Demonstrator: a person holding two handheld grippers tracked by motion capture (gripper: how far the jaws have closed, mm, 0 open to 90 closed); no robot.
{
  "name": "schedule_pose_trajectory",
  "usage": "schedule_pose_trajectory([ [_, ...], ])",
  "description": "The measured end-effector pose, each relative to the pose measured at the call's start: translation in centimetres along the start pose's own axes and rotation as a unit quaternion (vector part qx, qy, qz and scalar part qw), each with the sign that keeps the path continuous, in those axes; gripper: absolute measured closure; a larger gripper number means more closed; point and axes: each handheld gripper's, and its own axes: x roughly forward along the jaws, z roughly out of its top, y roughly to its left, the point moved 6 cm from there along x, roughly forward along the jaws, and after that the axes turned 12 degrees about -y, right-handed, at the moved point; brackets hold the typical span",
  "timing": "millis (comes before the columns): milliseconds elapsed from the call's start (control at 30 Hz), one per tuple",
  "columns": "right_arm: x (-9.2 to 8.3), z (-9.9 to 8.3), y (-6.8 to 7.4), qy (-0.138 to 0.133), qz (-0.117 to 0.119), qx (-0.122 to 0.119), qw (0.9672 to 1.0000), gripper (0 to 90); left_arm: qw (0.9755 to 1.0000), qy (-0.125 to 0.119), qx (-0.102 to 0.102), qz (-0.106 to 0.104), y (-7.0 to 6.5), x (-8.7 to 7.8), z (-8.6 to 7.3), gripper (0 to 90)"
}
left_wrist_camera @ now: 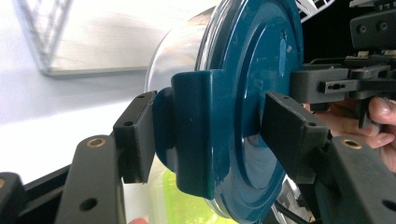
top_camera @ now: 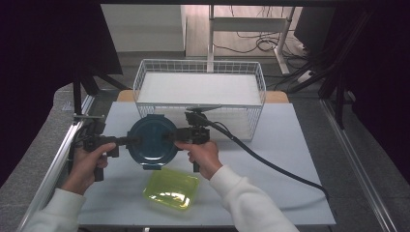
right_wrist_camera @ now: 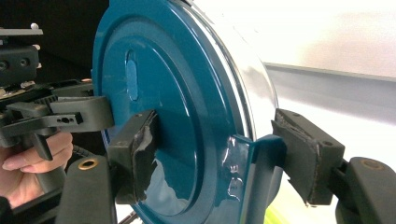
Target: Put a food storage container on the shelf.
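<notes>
Teal plastic forms the lid of a round container (top_camera: 153, 141) with a clear body, held up off the bench (top_camera: 290, 145) between the two claws. The left claw (top_camera: 129, 141) pinches the container's left edge, one pad (left_wrist_camera: 136, 135) behind a lid latch and the other on the lid face. The right claw (top_camera: 173, 137) pinches the opposite edge, one pad (right_wrist_camera: 135, 156) on the lid face and the other behind the latch on that side. Just behind the container stands a white wire basket (top_camera: 200, 92). Nearer the person than the container, a yellow-green lid (top_camera: 171, 189) lies flat on the bench. A black cable (top_camera: 270, 164) trails from the right claw, away from the container.
</notes>
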Motion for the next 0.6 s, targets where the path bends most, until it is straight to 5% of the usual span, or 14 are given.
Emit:
schedule_pose_trajectory([
  [600, -5.5, 0.2, -4.0, -0.036, -0.017, 0.012, 0.9991, 31.5, 0.999, 0.031, 0.021, -0.023, -4.3, 5.1, -0.5, 38.7],
])
